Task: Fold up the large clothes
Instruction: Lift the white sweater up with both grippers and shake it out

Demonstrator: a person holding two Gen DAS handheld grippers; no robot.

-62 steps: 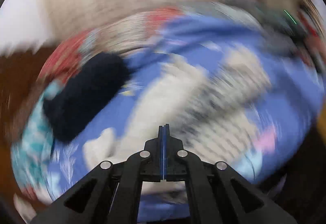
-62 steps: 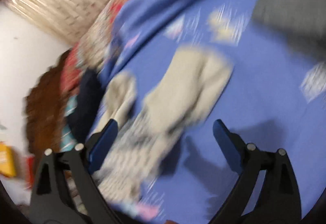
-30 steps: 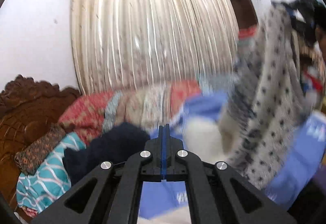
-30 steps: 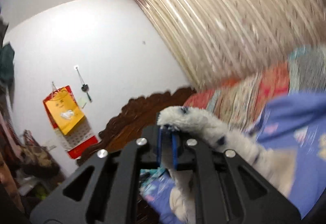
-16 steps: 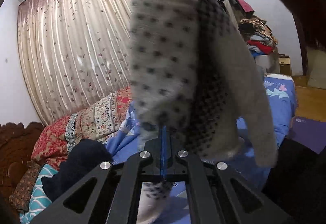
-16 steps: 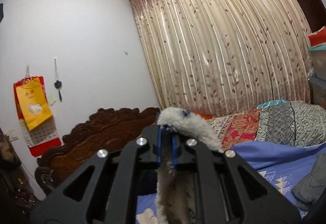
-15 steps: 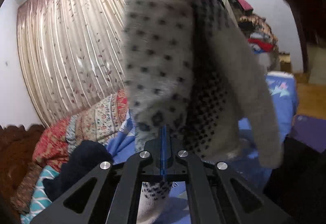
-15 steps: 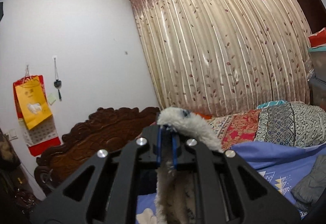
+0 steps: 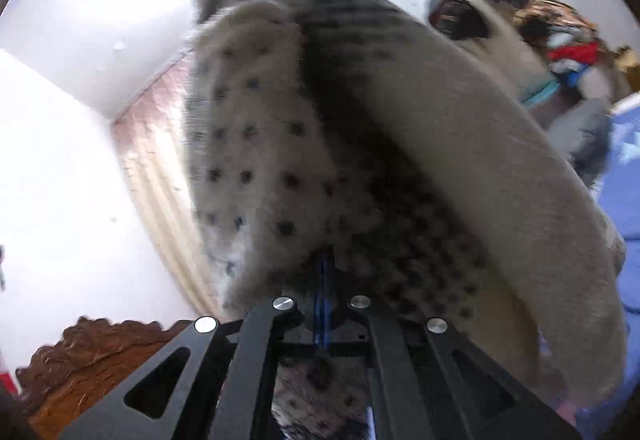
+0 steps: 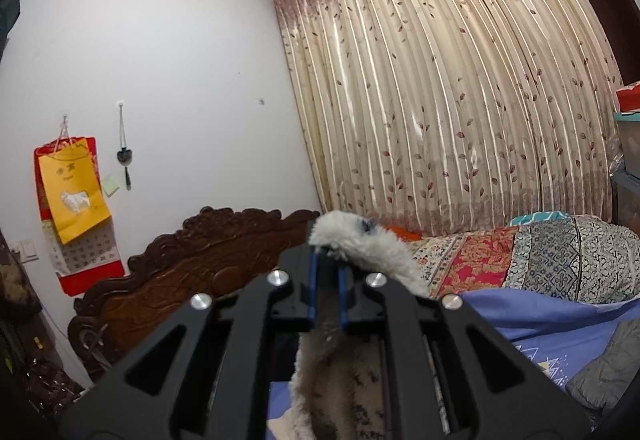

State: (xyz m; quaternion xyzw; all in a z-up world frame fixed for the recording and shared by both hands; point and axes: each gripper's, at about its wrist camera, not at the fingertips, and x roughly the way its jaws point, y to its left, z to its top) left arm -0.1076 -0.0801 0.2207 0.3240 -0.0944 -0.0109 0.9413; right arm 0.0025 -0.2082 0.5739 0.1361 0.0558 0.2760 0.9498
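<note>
A fluffy grey-white garment with dark dots (image 9: 280,144) hangs in the air and fills most of the left wrist view. My left gripper (image 9: 326,272) is shut on its lower edge, with fleece bunched around the blue pads. In the right wrist view my right gripper (image 10: 328,280) is shut on another edge of the same dotted garment (image 10: 360,240). That cloth curls over the fingertips and hangs down behind the gripper body. The far end of the garment rises to the top of the left wrist view, where something dark holds it.
Below lies a bed with a blue sheet (image 10: 532,324), a patterned quilt (image 10: 540,260) and a carved wooden headboard (image 10: 192,272). A long beige curtain (image 10: 460,100) covers the far wall. A pile of clothes (image 9: 560,36) sits at the right. A yellow bag (image 10: 72,188) hangs on the white wall.
My left gripper has swung and tilted upward; the curtain and bed slid out of its view and the garment now looms larger. The right gripper's view has stayed much the same, still gripping the fleece edge.
</note>
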